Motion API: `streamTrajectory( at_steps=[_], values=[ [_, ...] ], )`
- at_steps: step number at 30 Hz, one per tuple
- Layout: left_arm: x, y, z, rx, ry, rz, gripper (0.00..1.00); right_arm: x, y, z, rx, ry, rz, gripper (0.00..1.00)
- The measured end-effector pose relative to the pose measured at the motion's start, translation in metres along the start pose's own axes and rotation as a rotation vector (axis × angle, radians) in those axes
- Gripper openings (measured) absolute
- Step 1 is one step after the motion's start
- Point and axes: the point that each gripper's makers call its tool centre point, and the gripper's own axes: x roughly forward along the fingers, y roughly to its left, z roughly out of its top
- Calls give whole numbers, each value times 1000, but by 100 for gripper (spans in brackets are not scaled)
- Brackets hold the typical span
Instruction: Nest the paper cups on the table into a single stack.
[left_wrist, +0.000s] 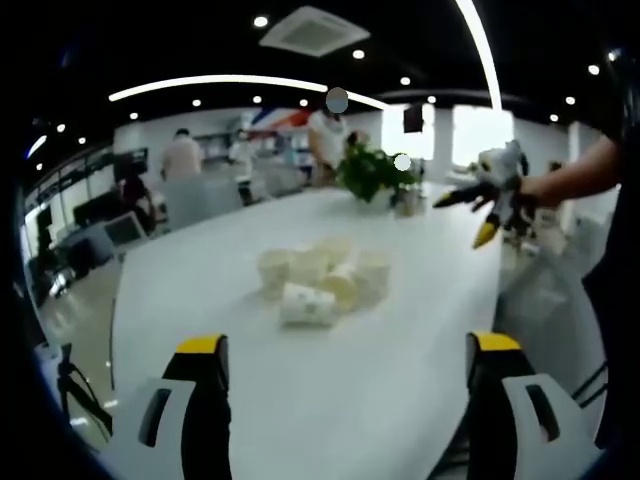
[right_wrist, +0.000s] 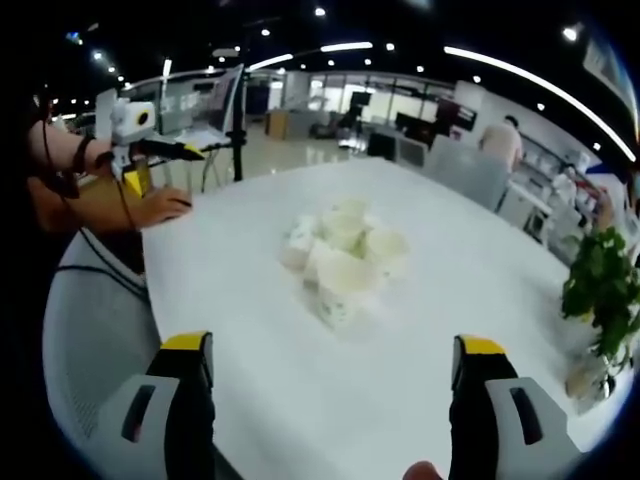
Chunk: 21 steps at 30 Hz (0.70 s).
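A cluster of pale paper cups sits near the middle of a long white table in an open-plan office, seen just above centre in the left gripper view. Most cups stand upright and close together; one cup at the front of the group lies on its side. The left gripper rises from the bottom of the frame with its yellow-tipped jaws spread wide apart and holding nothing, well short of the cups.

At the right edge of that view, a person's hand holds the right gripper above the far side of the table, its yellow-tipped jaws parted. A potted green plant stands on the table in the upper centre, and several people stand behind it under ceiling lights.

In the right gripper view, the same cups appear at centre frame, one large cup tipped toward the camera. The right gripper fills the lower corners, jaws wide apart and empty, well apart from the cups. The left gripper is at upper left, held over the table's edge. The plant is at the right edge, and a white chair is at lower left.
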Motion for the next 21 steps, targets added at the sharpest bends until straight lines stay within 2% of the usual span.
streamTrajectory(
  at_steps=[21],
  values=[
    [8,-1,-1,2,6,-9,99,37,-18,14,5,-8,18,93]
  ],
)
